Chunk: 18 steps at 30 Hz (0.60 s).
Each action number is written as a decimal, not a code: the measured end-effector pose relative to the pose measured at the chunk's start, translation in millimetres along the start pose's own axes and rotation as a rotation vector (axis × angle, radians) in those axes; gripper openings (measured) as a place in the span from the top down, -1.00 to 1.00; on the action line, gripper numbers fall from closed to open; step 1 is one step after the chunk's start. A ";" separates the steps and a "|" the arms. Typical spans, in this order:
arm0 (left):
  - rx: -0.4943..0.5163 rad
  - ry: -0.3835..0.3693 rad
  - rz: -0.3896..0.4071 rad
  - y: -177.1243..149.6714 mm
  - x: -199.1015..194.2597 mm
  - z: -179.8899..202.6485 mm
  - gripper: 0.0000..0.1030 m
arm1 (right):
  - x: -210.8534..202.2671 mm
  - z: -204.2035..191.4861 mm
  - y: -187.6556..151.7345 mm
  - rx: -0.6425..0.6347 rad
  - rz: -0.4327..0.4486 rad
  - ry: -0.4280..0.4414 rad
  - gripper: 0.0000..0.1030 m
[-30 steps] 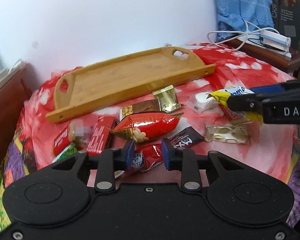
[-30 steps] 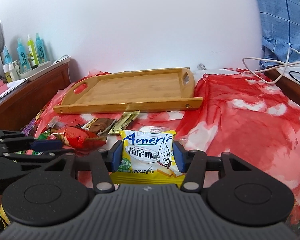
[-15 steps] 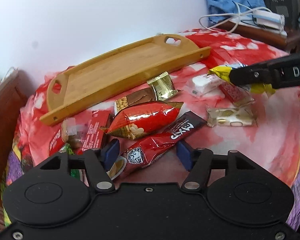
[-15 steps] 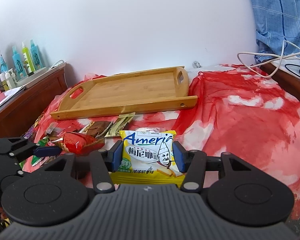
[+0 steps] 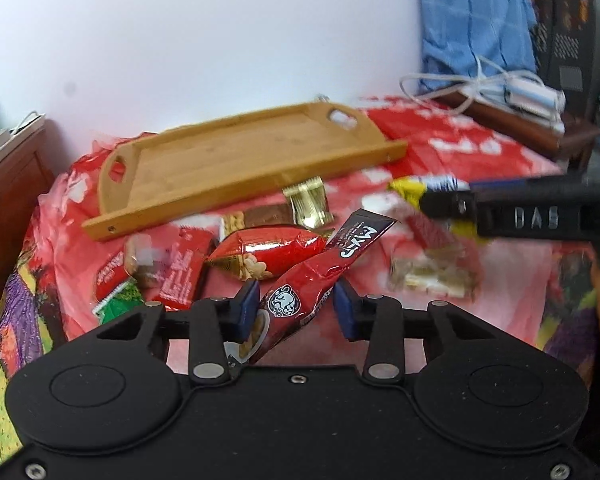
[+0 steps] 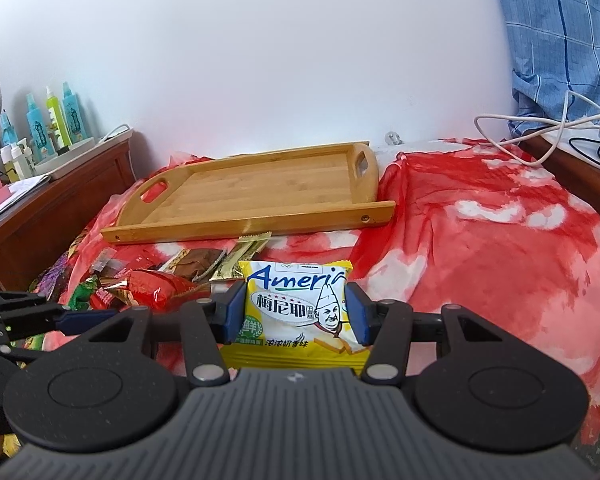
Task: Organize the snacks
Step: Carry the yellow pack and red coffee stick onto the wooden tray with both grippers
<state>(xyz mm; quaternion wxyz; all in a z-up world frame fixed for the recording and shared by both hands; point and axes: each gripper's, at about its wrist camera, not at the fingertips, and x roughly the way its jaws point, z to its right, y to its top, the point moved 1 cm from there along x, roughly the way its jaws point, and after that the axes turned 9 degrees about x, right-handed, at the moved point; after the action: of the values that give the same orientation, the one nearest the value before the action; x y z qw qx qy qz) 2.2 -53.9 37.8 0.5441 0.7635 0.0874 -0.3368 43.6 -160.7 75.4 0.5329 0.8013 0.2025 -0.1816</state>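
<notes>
At the far left of the left wrist view lie a green packet (image 5: 116, 300) and a red biscuit packet (image 5: 180, 272) on the red patterned cloth (image 5: 500, 272). Behind them the empty wooden tray (image 5: 236, 160) sits slantwise near the wall. Next comes a shiny red peanut bag (image 5: 268, 250), with a brown bar (image 5: 260, 218) and a gold sachet (image 5: 309, 202) between it and the tray.

The left gripper (image 5: 296, 310) points down at a slant toward the cloth. Its jaws have just been closing, and the blue pads (image 5: 247, 310) now press both sides of a long red stick pack (image 5: 320, 276), which rises tilted up and to the right, its dark end above the other snacks. Further right, blurred, lie a pale nut-bar wrapper (image 5: 428, 276) and a small red packet (image 5: 426, 230).

In the right wrist view the left gripper shows at the lower left edge. The right gripper (image 6: 296, 314) also tips downward, level across, its jaws clamped on a yellow bread packet (image 6: 296, 312) held flat and upright-facing, above the cloth and in front of the tray (image 6: 252, 196). To its right the cloth (image 6: 480, 240) lies bare, and a white cable (image 6: 540, 136) loops over the wooden ledge.
</notes>
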 end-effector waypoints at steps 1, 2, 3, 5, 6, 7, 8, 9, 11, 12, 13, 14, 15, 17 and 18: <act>-0.018 0.005 0.005 2.9 -2.1 -2.5 0.27 | 0.0 0.4 0.8 0.001 0.000 0.003 -0.07; -0.039 0.009 0.009 6.2 -4.3 -5.5 0.27 | -0.1 0.6 1.5 0.003 0.000 0.006 -0.07; -0.056 0.013 0.013 9.2 -5.8 -8.3 0.27 | -0.1 0.9 2.3 0.006 -0.001 0.009 -0.07; -0.086 0.028 0.023 15.5 -8.1 -14.0 0.27 | 0.1 2.3 5.3 0.022 -0.002 0.020 -0.07; -0.101 0.037 0.029 18.6 -9.1 -17.2 0.27 | 0.4 2.7 7.5 0.030 0.000 0.025 -0.07; -0.115 0.044 0.033 21.9 -9.8 -20.2 0.27 | 1.1 3.0 9.7 0.036 0.002 0.027 -0.06; -0.130 0.050 0.038 25.4 -9.9 -23.2 0.27 | 1.7 2.9 12.3 0.041 0.005 0.032 -0.06; -0.146 0.057 0.039 29.0 -9.7 -26.7 0.27 | 2.4 2.5 15.7 0.046 0.009 0.038 -0.06; -0.178 0.059 0.037 36.3 -8.1 -34.0 0.27 | 4.4 1.3 21.6 0.054 0.013 0.051 -0.06; -0.198 0.056 0.039 39.6 -7.3 -37.7 0.27 | 5.4 0.9 25.1 0.059 0.016 0.058 -0.06; -0.215 0.053 0.042 42.9 -6.7 -40.6 0.27 | 6.2 0.7 27.9 0.061 0.020 0.062 -0.06; -0.231 0.050 0.045 46.2 -6.2 -44.1 0.27 | 7.0 0.3 30.7 0.060 0.025 0.062 -0.06; -0.242 0.053 0.046 48.8 -5.2 -45.5 0.27 | 8.1 -0.2 33.8 0.057 0.031 0.061 -0.06; -0.259 0.058 0.048 54.9 -3.2 -50.4 0.27 | 11.2 0.1 40.7 0.063 0.038 0.063 -0.06; -0.274 0.060 0.048 58.0 -2.3 -53.0 0.27 | 13.5 0.9 45.0 0.073 0.040 0.066 -0.06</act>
<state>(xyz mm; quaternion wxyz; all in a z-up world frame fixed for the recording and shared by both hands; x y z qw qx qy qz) 51.7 -29.0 93.6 0.6481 0.6938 0.1304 -0.2855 78.3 -175.5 103.4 0.5000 0.8296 0.1971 -0.1513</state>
